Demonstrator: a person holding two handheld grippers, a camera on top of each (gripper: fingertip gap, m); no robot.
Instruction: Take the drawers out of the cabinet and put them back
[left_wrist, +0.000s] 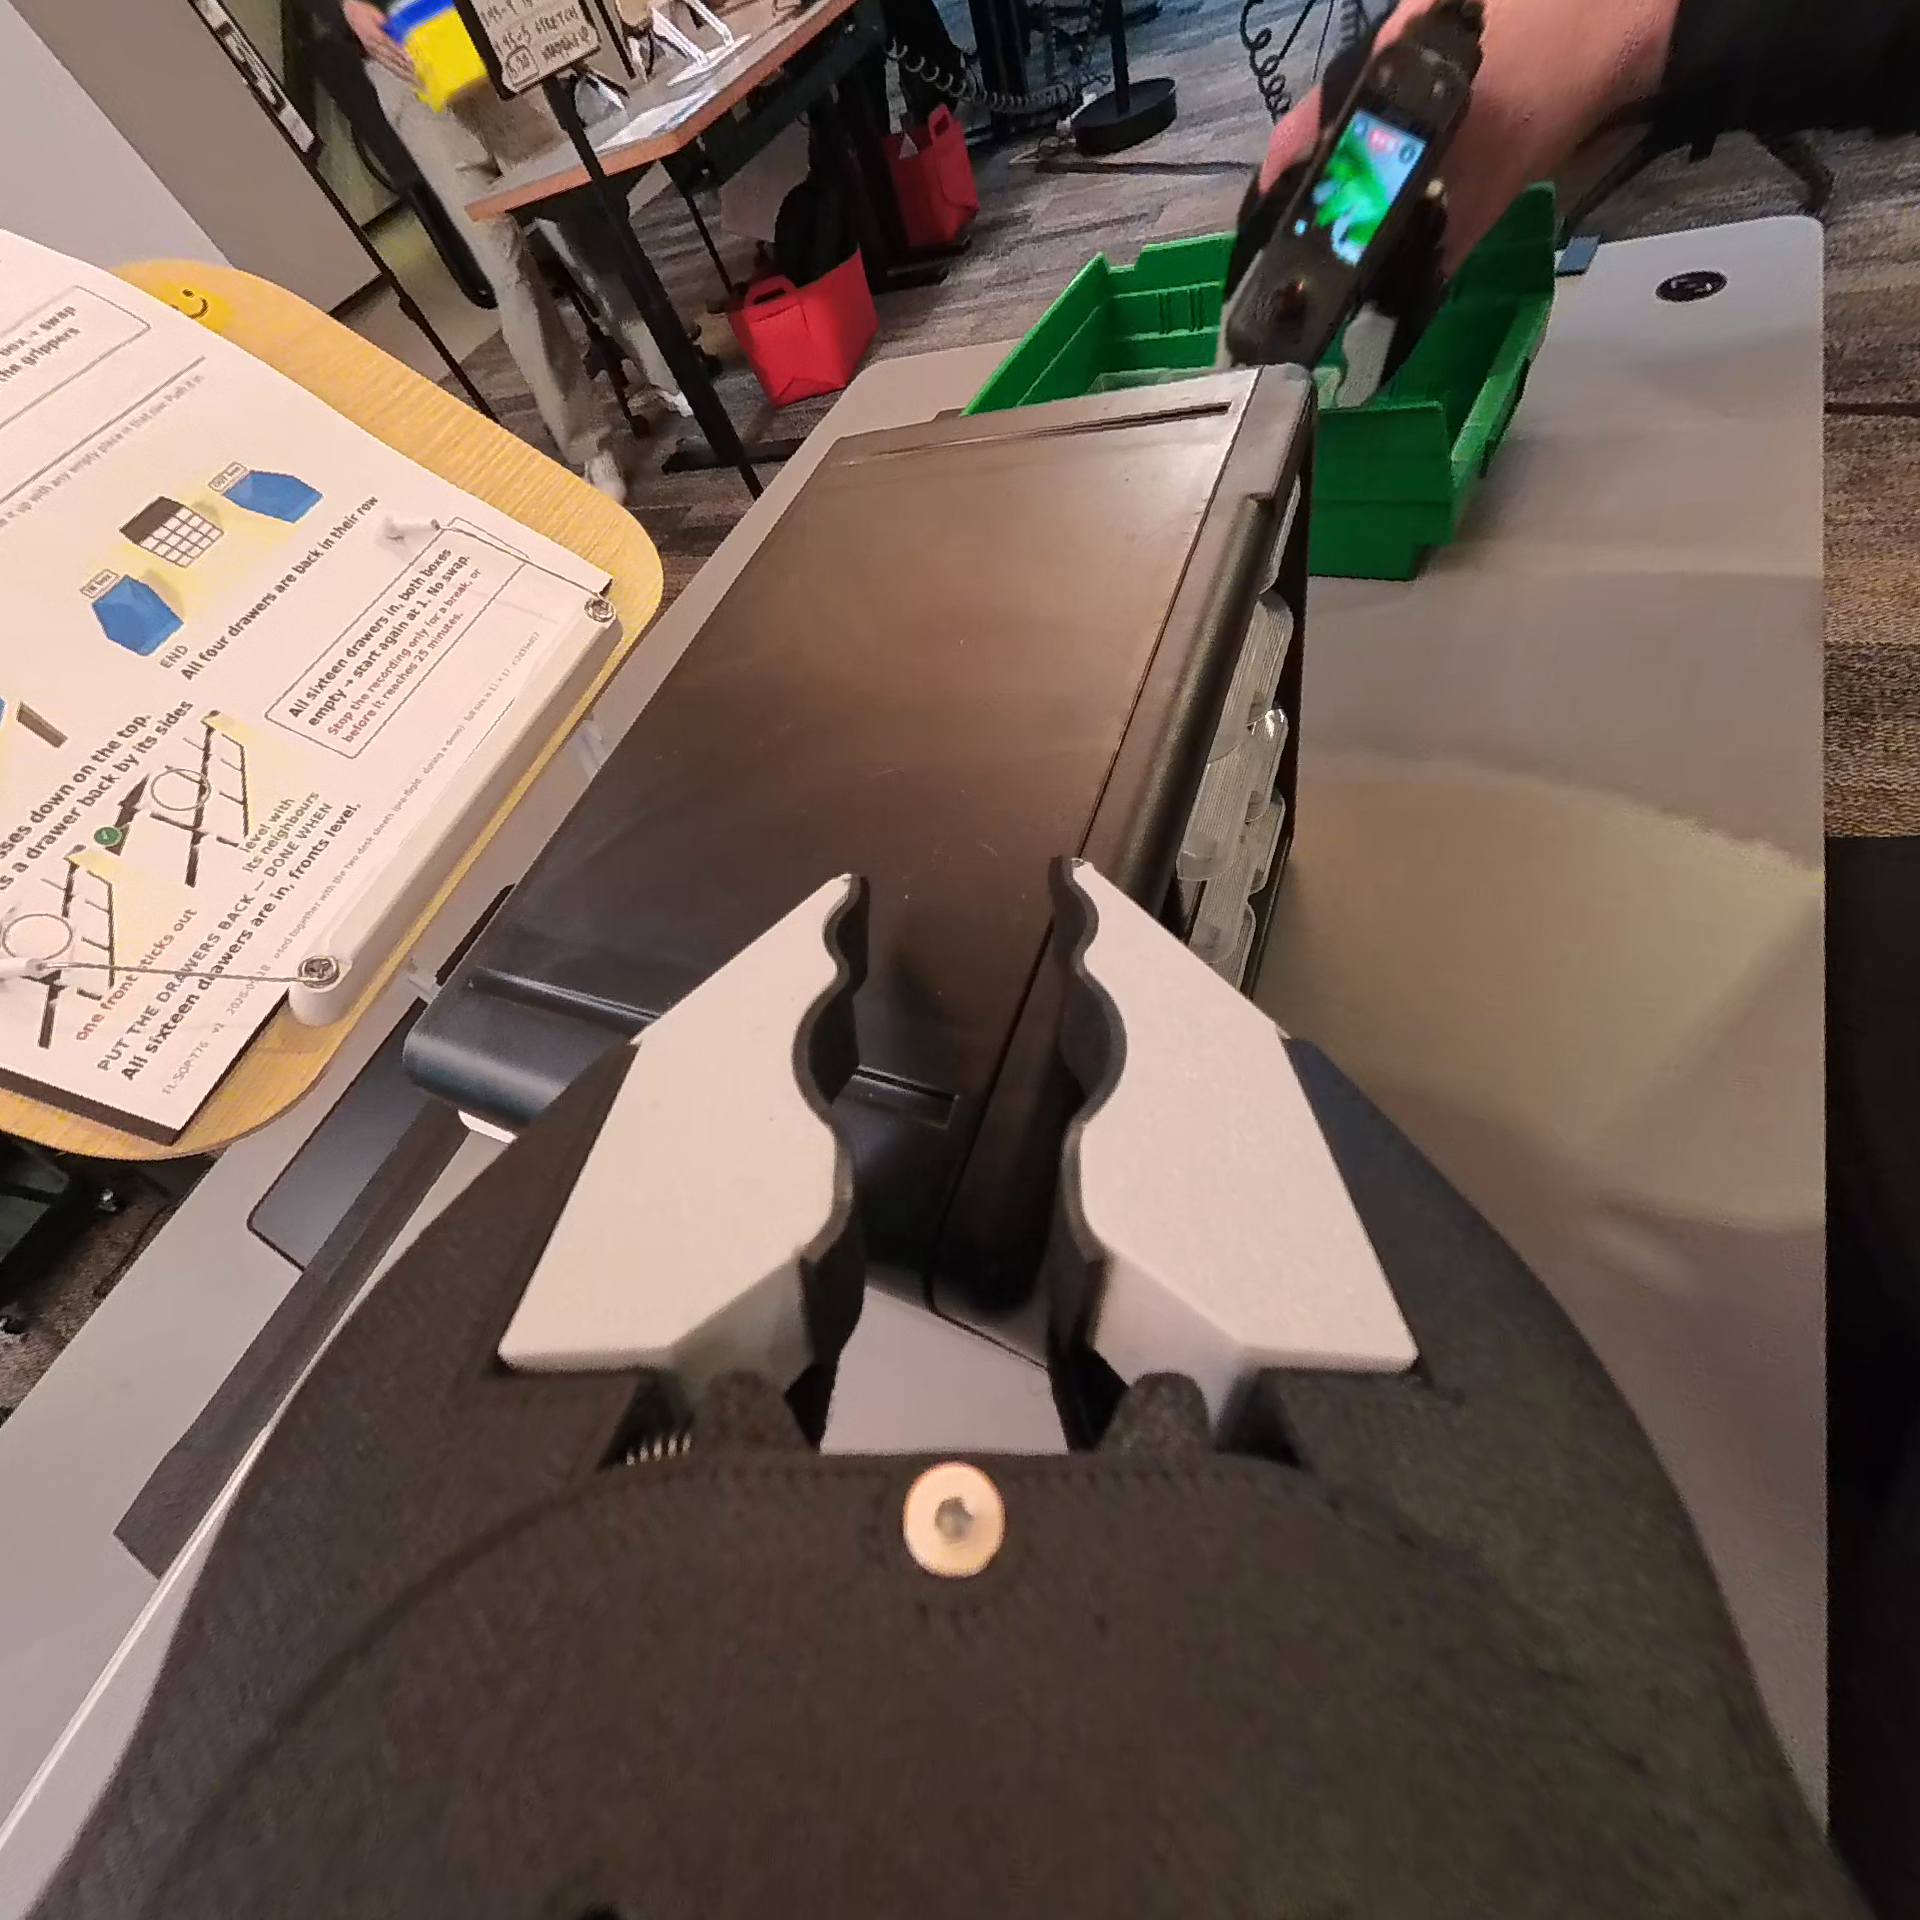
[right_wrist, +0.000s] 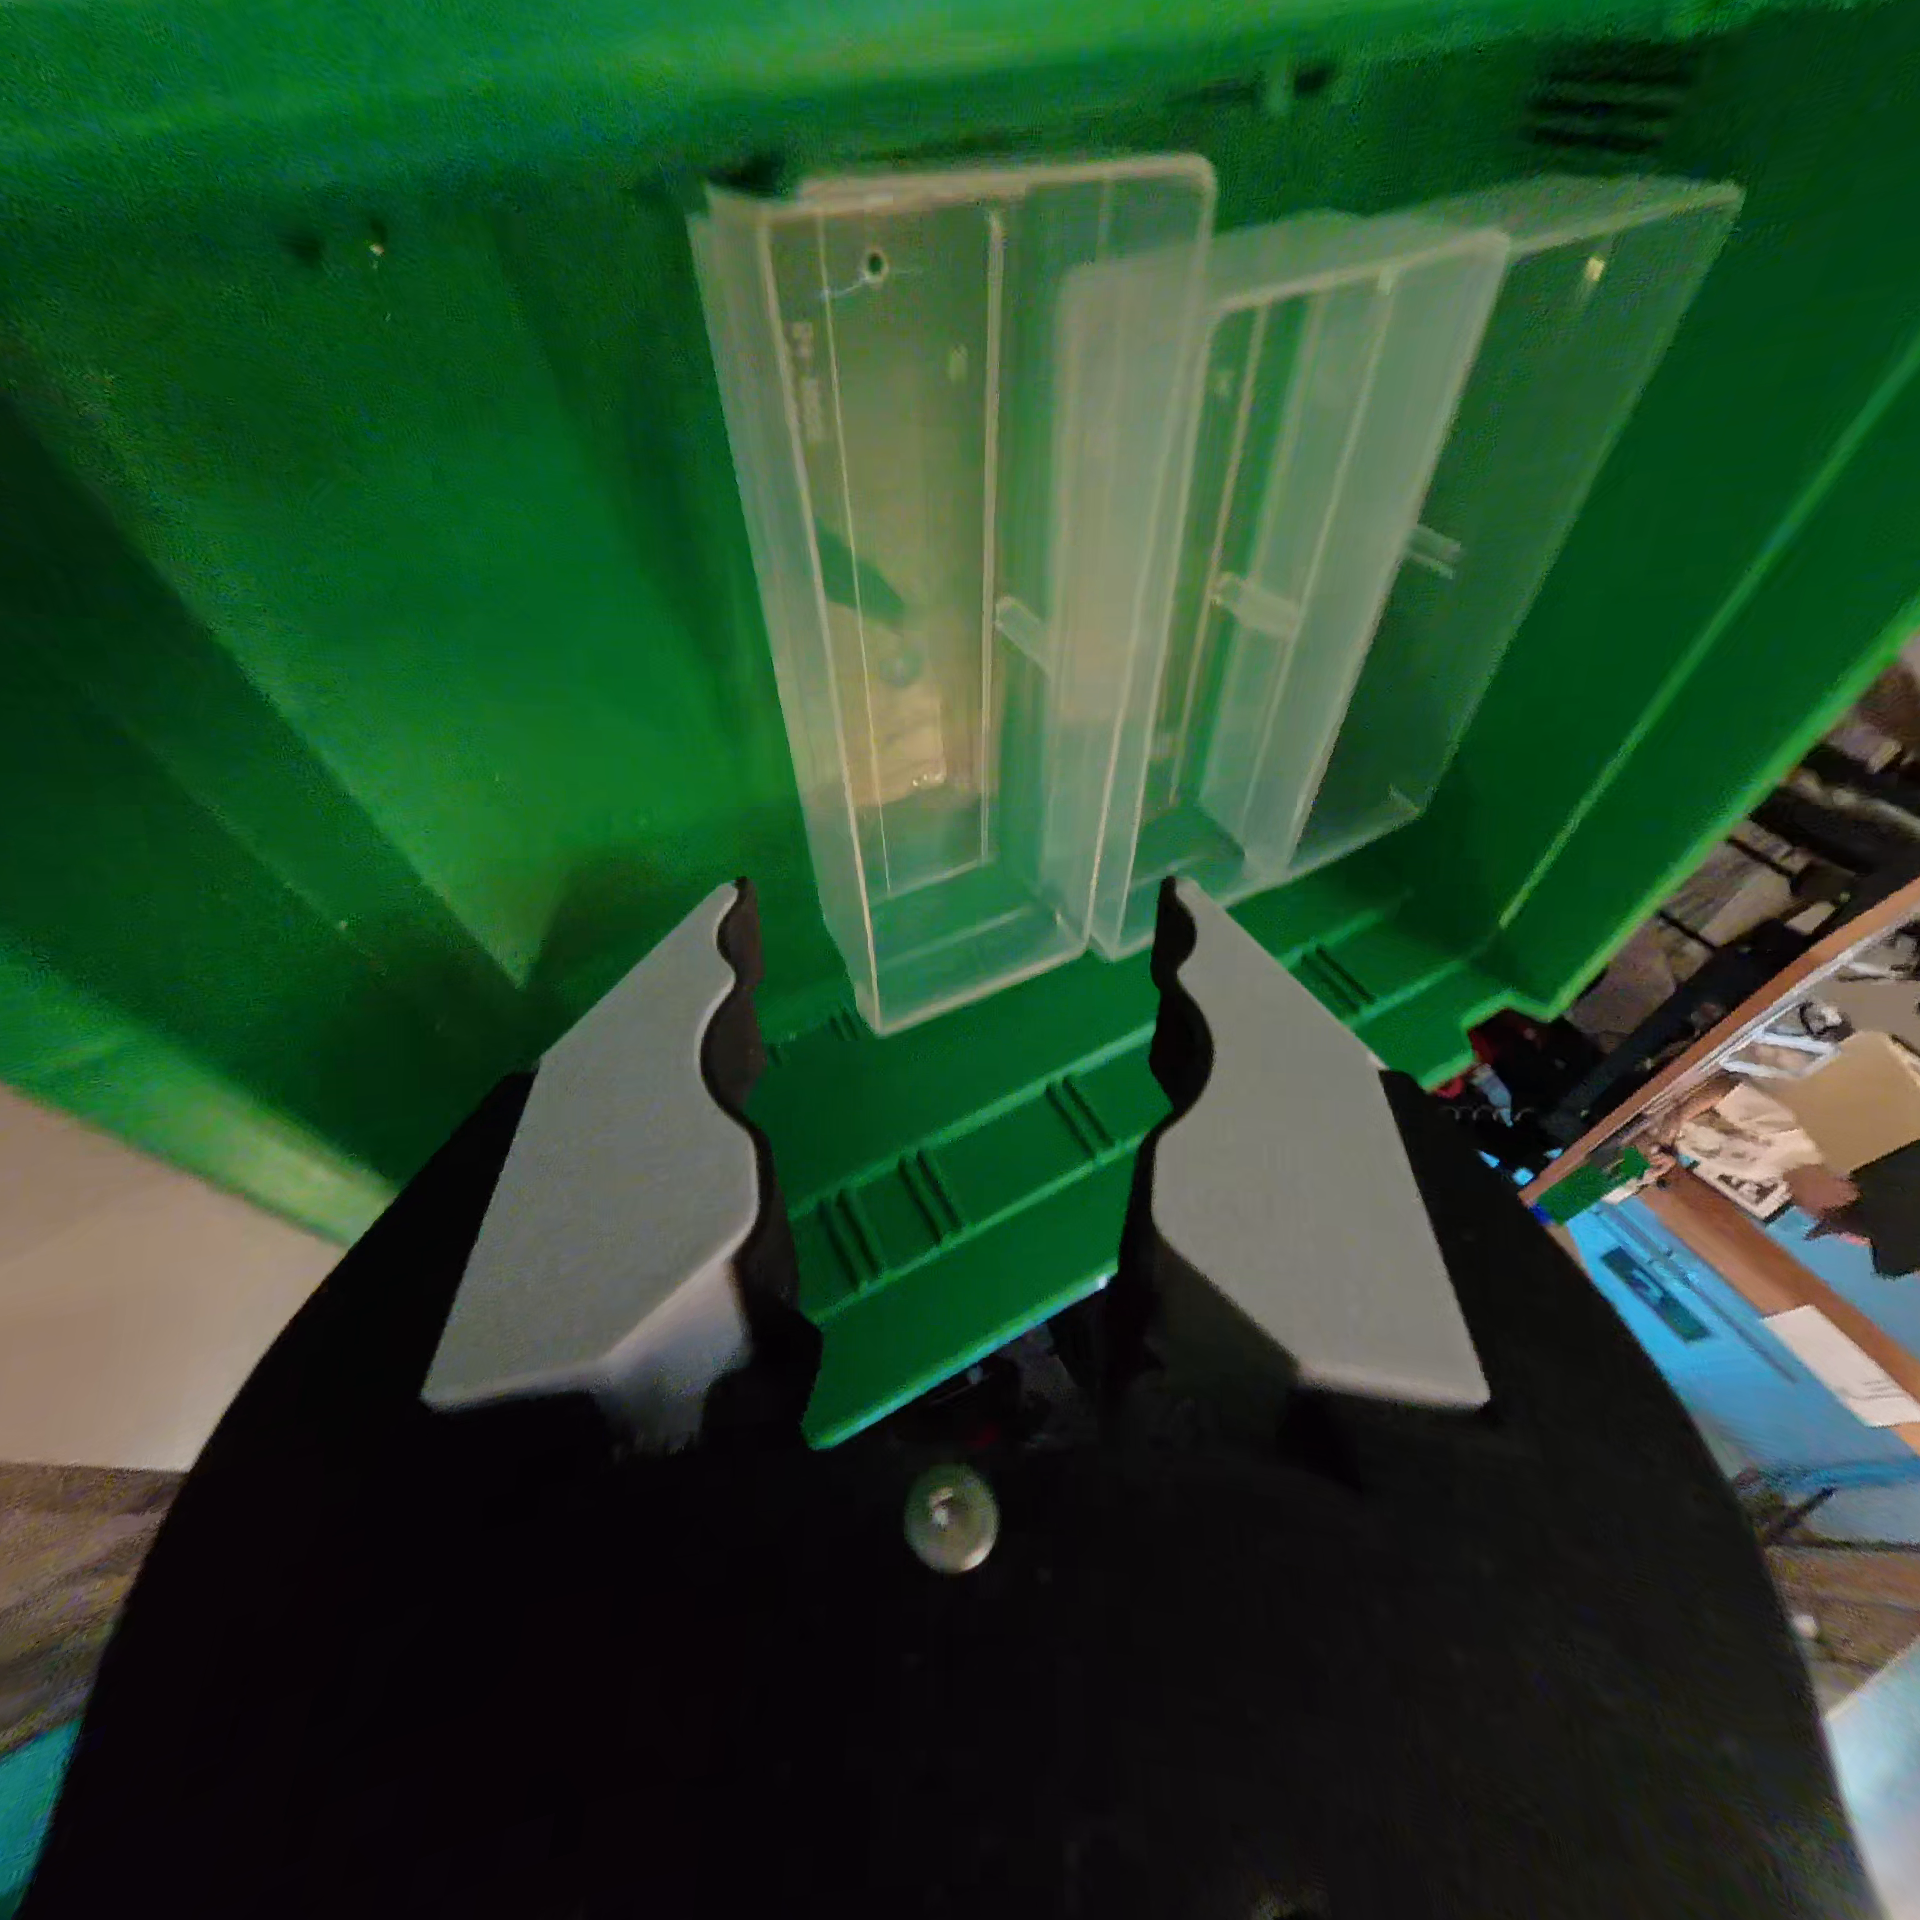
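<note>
The black cabinet (left_wrist: 935, 644) stands on the grey table, its clear drawer fronts (left_wrist: 1242, 748) facing right. My left gripper (left_wrist: 956, 883) is open and empty, its fingers spread over the near end of the cabinet's top. My right gripper (right_wrist: 954, 894) is open and empty above the green bin (right_wrist: 416, 520). It also shows far off in the left wrist view (left_wrist: 1351, 353), held by a hand over the bin (left_wrist: 1455, 416). In the bin lie clear drawers: one (right_wrist: 935, 540) just ahead of the fingertips, another (right_wrist: 1299, 540) overlapping it on the right, a third (right_wrist: 1538, 468) beyond.
The grey table (left_wrist: 1558, 831) extends to the right of the cabinet. A printed instruction board (left_wrist: 208, 675) lies on a wooden side table (left_wrist: 623, 540) on the left. Red bags (left_wrist: 805, 327), desks and a standing person are beyond on the carpet.
</note>
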